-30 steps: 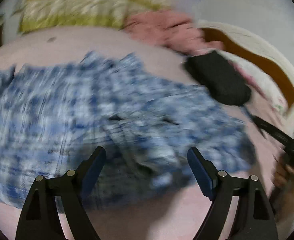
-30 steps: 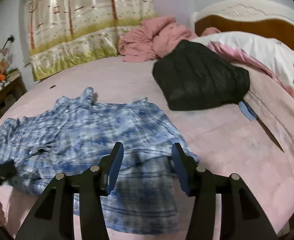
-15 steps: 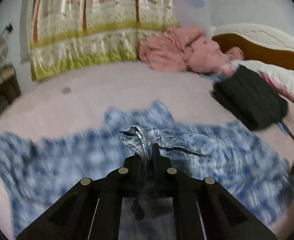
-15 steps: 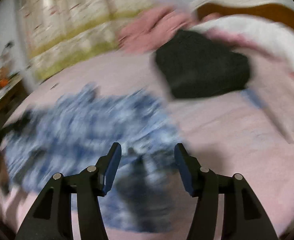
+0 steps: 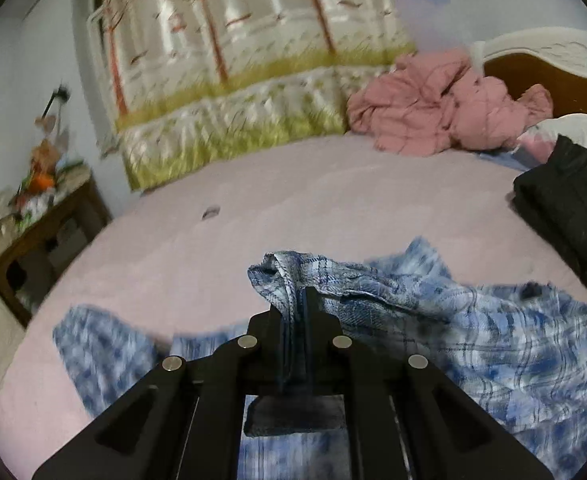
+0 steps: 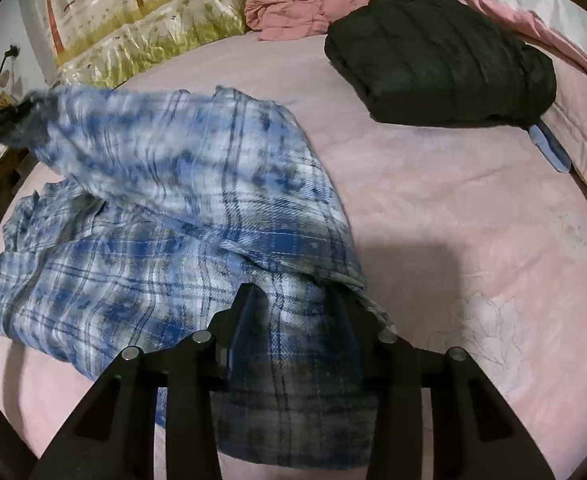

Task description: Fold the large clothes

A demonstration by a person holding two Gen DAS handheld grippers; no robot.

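Observation:
A blue and white plaid shirt [image 6: 165, 216] lies spread on a pink bed [image 6: 433, 200]. My left gripper [image 5: 295, 300] is shut on a bunched edge of the plaid shirt [image 5: 433, 320] and lifts it above the bed; in the right wrist view it shows at the far left [image 6: 17, 114], holding the raised fabric. My right gripper [image 6: 299, 300] is open, its jaws either side of the shirt's lower right part, low over the cloth.
A folded black garment [image 6: 441, 56] lies at the back right of the bed, also seen in the left wrist view [image 5: 565, 208]. A crumpled pink quilt [image 5: 445, 104] sits by the headboard [image 5: 553, 76]. A cluttered wooden side table [image 5: 33, 216] stands left. A blue strip [image 6: 549, 148] lies near the black garment.
My left gripper has closed on the shirt's edge and lifted it up and back. My right gripper has dropped lower over the shirt, still open.

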